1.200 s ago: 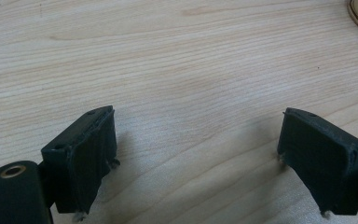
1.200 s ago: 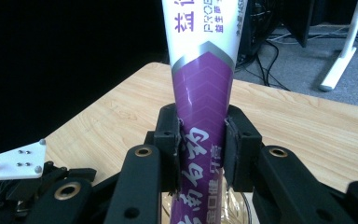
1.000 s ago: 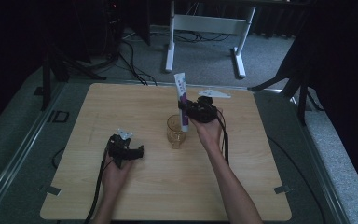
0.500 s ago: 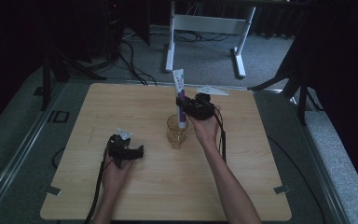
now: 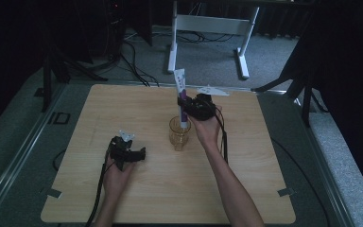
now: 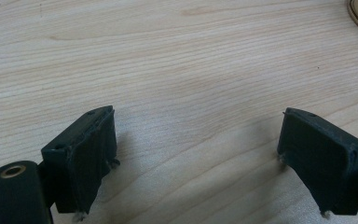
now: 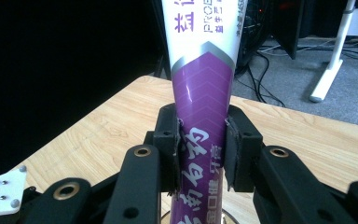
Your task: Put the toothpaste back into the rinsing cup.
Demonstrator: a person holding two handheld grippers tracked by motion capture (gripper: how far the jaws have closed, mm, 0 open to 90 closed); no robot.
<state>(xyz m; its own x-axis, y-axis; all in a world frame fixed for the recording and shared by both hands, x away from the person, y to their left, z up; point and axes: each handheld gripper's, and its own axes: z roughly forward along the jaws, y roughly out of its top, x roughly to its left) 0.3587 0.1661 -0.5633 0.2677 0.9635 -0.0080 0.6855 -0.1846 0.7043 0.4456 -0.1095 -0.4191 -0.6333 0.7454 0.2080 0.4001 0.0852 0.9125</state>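
toothpaste tube (image 5: 181, 97): purple-white, upright, lower end inside cup | glass cup (image 5: 178, 134): amber, upright, mid-table

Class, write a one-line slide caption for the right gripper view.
Right gripper clamps an upright purple-and-white tube above the wooden table.

A light wooden table (image 5: 264, 156) stands on grey carpet (image 5: 208, 61); behind it, a white desk frame (image 5: 208, 28) and black cables (image 5: 134, 61).

grippers (image 7: 200, 154): black | jaws: padded | brass-ringed screw holes | white plate, black cables
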